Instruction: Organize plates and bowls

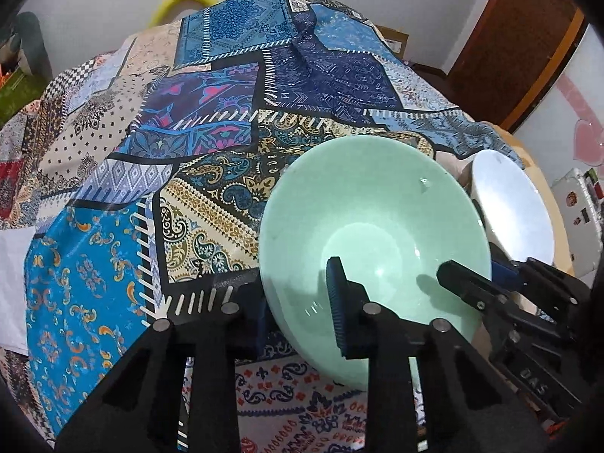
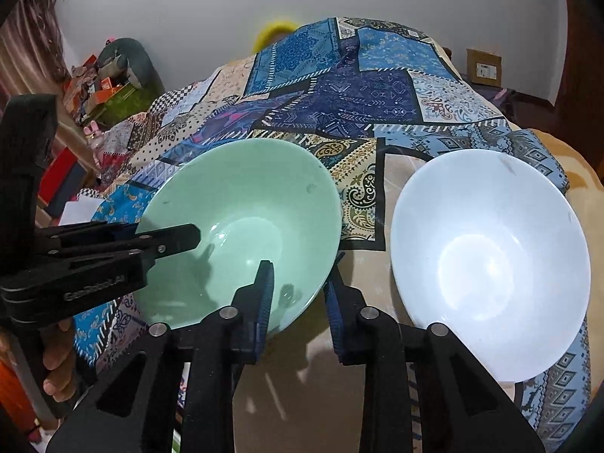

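1. Left wrist view: I count two bowls, one green bowl (image 1: 373,234) and one white bowl (image 1: 509,207), both on the patchwork cloth (image 1: 211,120). The white one sits just to the right of the green one, and it is partly hidden behind it and the other gripper.
2. I count two grippers. My left gripper (image 1: 298,302) is clamped on the green bowl's near-left rim, one pad inside, the other outside and mostly hidden by the bowl wall.
3. Right wrist view: my right gripper (image 2: 298,302) is clamped on the same green bowl (image 2: 241,226) at its near-right rim, one finger inside, one outside.
4. The white bowl (image 2: 490,260) shows whole here, untouched, apart from the green one.
5. A hand (image 2: 56,370) shows at the left edge, cut off. The clutter beyond the cloth is too small to make out.
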`<move>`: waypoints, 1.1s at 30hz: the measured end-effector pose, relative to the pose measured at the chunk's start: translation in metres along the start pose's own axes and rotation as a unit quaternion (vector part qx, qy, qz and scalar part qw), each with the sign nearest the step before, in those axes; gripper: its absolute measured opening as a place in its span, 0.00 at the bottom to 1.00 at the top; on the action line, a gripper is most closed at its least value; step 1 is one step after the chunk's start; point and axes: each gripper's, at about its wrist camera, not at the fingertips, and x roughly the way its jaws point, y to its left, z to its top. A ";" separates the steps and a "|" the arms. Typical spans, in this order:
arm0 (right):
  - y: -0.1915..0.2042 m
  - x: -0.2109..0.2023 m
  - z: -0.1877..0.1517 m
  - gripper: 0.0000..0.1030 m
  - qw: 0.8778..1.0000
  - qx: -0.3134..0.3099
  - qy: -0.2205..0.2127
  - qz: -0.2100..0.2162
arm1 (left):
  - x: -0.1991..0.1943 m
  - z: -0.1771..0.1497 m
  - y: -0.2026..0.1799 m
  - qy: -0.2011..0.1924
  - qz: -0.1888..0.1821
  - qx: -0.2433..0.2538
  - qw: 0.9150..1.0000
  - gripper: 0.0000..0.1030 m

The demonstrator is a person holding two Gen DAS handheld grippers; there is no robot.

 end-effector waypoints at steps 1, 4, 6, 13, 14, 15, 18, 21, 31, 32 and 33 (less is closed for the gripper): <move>0.000 0.000 0.000 0.22 1.000 0.000 0.000 0.000 | -0.002 -0.001 -0.001 0.000 0.000 0.003 1.000 0.26; 0.002 -0.003 -0.002 0.22 1.000 -0.001 -0.002 0.000 | -0.006 -0.007 -0.007 -0.002 0.014 0.021 1.000 0.26; 0.005 -0.006 -0.003 0.22 1.000 -0.004 -0.005 -0.003 | -0.013 -0.012 -0.011 -0.007 0.020 0.029 0.999 0.26; 0.013 -0.034 -0.004 0.22 1.000 -0.005 -0.022 0.002 | -0.047 -0.021 -0.017 -0.024 0.016 0.024 0.999 0.26; 0.015 -0.039 -0.004 0.22 1.000 -0.007 -0.026 0.002 | -0.054 -0.022 -0.019 -0.029 0.017 0.025 0.999 0.26; 0.018 -0.044 -0.003 0.22 1.000 -0.009 -0.029 0.002 | -0.060 -0.024 -0.020 -0.033 0.017 0.025 0.999 0.26; 0.024 -0.058 -0.004 0.22 0.999 -0.011 -0.038 0.005 | -0.082 -0.029 -0.022 -0.043 0.014 0.021 0.999 0.26; 0.031 -0.072 -0.006 0.22 0.999 -0.016 -0.045 0.007 | -0.100 -0.034 -0.025 -0.052 0.015 0.021 0.998 0.26; 0.059 -0.108 -0.019 0.22 0.997 -0.032 -0.061 0.019 | -0.164 -0.065 -0.022 -0.079 0.022 0.010 0.997 0.26; 0.062 -0.111 -0.021 0.22 0.997 -0.033 -0.062 0.020 | -0.168 -0.069 -0.022 -0.080 0.023 0.009 0.996 0.26; 0.066 -0.113 -0.023 0.22 0.997 -0.035 -0.063 0.022 | -0.172 -0.072 -0.021 -0.082 0.024 0.008 0.996 0.26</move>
